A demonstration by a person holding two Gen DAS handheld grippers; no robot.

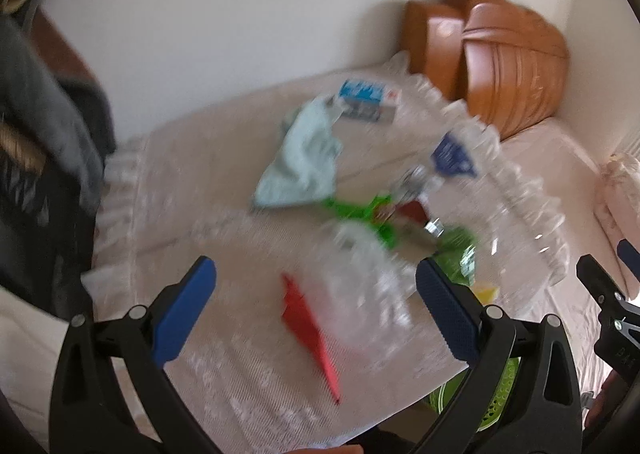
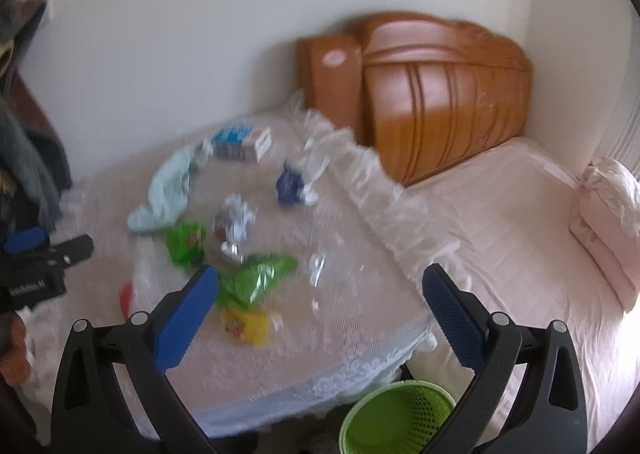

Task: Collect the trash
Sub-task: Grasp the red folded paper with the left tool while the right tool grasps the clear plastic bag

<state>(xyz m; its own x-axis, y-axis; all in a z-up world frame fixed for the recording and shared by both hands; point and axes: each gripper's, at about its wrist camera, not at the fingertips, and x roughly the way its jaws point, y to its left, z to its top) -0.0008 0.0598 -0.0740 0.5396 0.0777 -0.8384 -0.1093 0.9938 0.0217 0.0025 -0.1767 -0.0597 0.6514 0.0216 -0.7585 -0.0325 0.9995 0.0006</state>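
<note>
Trash lies on a table with a lace cloth (image 2: 352, 334): a red wrapper (image 1: 308, 330), green wrappers (image 2: 256, 278) (image 2: 186, 244), a yellow wrapper (image 2: 244, 324), a crumpled silver wrapper (image 2: 236, 226), a clear plastic bottle with a blue label (image 1: 456, 156), a light blue cloth (image 1: 300, 162) and a blue and white carton (image 2: 240, 142). My left gripper (image 1: 316, 310) is open above the red wrapper and holds nothing. My right gripper (image 2: 320, 318) is open over the table's near edge, above the green wastebasket (image 2: 396, 414). Both views are blurred.
A bed with a pink cover (image 2: 520, 238) and a wooden headboard (image 2: 436, 94) stands right of the table. A pillow (image 2: 608, 214) lies at the far right. Dark clothes (image 1: 44, 158) hang at the left. The basket stands on the floor between table and bed.
</note>
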